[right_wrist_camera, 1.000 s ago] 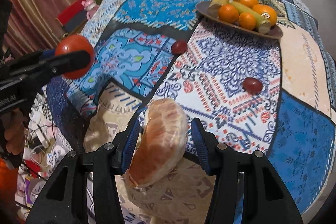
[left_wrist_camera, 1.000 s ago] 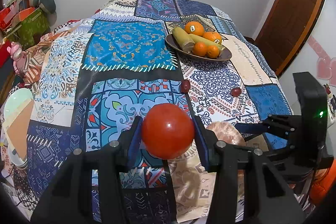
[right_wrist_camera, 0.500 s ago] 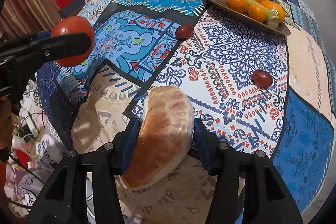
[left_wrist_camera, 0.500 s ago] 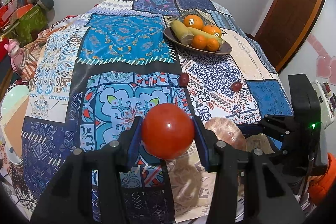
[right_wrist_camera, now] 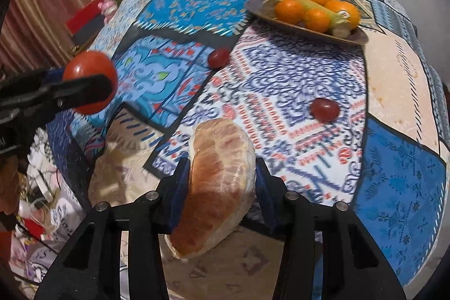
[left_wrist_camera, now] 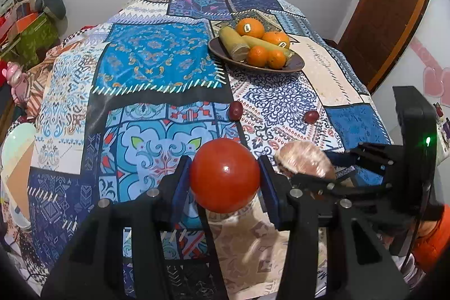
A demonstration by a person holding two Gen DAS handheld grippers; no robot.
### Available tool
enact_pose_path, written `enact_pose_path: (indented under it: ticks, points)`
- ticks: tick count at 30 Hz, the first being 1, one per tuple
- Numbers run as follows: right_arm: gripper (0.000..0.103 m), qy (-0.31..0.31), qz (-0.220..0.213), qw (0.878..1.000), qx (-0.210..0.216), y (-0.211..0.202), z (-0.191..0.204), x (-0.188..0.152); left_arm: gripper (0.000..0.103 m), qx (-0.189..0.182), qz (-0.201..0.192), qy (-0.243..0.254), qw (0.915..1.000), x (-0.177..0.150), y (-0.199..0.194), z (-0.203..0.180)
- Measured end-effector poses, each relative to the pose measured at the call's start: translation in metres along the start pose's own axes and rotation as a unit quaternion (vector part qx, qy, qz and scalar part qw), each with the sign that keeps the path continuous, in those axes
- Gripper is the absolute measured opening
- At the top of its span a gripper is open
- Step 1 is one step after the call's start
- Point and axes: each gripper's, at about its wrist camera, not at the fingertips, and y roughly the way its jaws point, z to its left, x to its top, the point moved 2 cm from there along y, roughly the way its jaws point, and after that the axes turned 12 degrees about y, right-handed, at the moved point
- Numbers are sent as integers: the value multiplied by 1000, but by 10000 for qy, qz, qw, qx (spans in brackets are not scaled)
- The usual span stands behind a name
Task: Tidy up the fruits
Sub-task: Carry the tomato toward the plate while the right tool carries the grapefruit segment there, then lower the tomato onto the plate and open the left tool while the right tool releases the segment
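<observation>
My left gripper [left_wrist_camera: 224, 179] is shut on a red tomato [left_wrist_camera: 224, 175] held above the near edge of the patchwork tablecloth. My right gripper [right_wrist_camera: 220, 182] is shut on a peeled pomelo segment [right_wrist_camera: 218, 184], to the right of the left one; the segment also shows in the left wrist view [left_wrist_camera: 305, 161]. A brown oval plate [left_wrist_camera: 295, 65] at the far right holds several oranges [left_wrist_camera: 249, 27] and two yellow-green stalks [left_wrist_camera: 233, 47]. Two small dark red fruits [left_wrist_camera: 235, 110] [left_wrist_camera: 310, 116] lie on the cloth between the grippers and the plate.
The table is round, covered by a blue patchwork cloth [left_wrist_camera: 157, 66]. A brown door [left_wrist_camera: 385, 18] stands at the right. Boxes and toys [left_wrist_camera: 25, 33] are piled at the left beyond the table. A white wall is behind.
Both grippers have moved forward over the table with their fruit still held; the plate and small red fruits appear closer.
</observation>
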Motion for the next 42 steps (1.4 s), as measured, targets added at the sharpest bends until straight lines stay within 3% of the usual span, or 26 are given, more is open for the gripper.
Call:
enact_pose_path:
  ticks: [22, 32, 42]
  points:
    - [42, 761, -1507, 9854, -219, -71, -77, 91, 47, -9, -188, 383, 9991, 84, 34, -15]
    - [42, 785, -1845, 9795, -186, -74, -94, 128, 47, 23, -240, 282, 9993, 124, 66, -1]
    - [42, 616, -1794, 9818, -118, -43, -95, 161, 47, -109, -28, 206, 9997, 142, 119, 5]
